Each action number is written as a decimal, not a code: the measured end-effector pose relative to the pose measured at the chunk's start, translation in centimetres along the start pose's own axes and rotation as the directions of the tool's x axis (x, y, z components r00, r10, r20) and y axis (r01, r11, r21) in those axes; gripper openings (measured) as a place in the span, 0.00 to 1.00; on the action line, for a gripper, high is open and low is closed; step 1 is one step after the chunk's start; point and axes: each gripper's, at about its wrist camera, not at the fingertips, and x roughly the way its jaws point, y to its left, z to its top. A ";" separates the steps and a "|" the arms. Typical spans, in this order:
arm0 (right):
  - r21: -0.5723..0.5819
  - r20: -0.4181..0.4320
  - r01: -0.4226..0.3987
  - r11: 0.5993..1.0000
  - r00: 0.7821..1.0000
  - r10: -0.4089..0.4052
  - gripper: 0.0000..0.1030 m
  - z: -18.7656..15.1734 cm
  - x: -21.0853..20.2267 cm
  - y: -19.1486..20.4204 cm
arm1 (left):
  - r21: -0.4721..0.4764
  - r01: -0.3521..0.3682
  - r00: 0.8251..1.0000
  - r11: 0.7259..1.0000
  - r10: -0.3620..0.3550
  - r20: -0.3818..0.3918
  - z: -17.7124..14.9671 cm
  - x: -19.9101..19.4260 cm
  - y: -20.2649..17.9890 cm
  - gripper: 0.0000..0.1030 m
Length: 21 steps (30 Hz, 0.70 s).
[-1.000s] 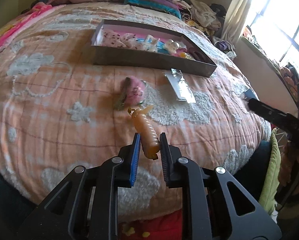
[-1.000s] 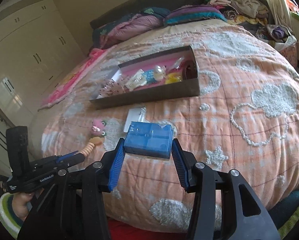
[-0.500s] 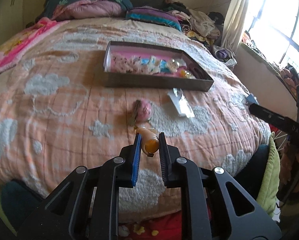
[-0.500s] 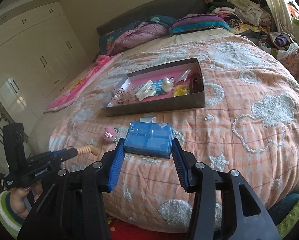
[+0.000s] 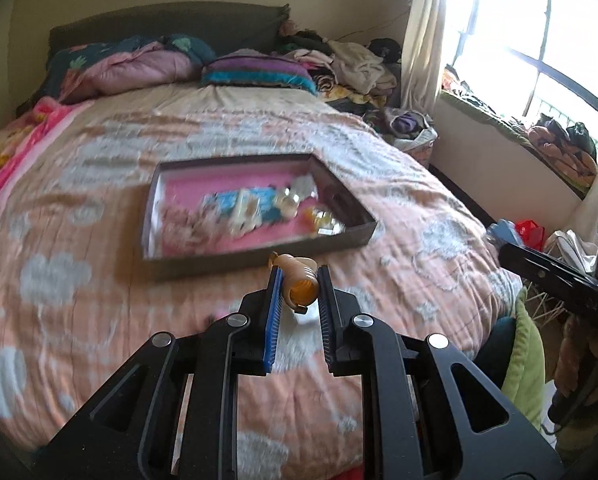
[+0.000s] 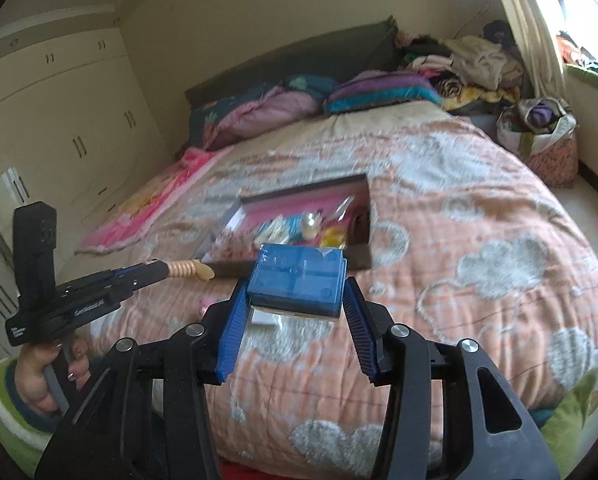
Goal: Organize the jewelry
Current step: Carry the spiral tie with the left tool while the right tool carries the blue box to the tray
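While clamped: ribbed orange piece (image 5: 299, 284)

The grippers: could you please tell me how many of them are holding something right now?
2. The left gripper is shut on a ribbed orange spiral piece; the right gripper clamps a blue plastic box. Both are held above the bed.

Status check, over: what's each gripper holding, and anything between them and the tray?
Left gripper shut on orange ribbed piece. Right gripper shut on blue box. Tray ahead on bed; nothing seen blocking it.
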 end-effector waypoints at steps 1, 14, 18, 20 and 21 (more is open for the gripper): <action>-0.002 0.007 0.006 1.000 1.000 -0.006 0.44 0.2 -0.2 -0.1 | 0.000 0.004 1.000 1.000 -0.004 0.008 0.5 0.1 -0.2 0.10; -0.028 0.119 0.027 0.999 0.993 -0.024 0.44 4.8 -1.7 -0.7 | 0.008 0.017 0.996 1.000 -0.018 0.086 5.2 1.4 -0.2 0.10; -0.030 0.147 0.016 0.999 0.989 -0.011 0.44 6.4 -1.9 -0.8 | 0.022 0.017 0.996 1.000 -0.019 0.089 6.5 2.2 -0.4 0.10; -0.038 0.160 0.008 0.999 0.987 -0.002 0.44 7.3 -1.8 -0.7 | 0.033 0.011 0.995 0.999 -0.014 0.094 7.0 2.3 -0.6 0.10; -0.043 0.164 0.009 0.999 0.986 -0.002 0.44 7.7 -1.7 -0.6 | 0.034 0.008 0.995 0.999 -0.011 0.100 7.5 2.4 -0.6 0.10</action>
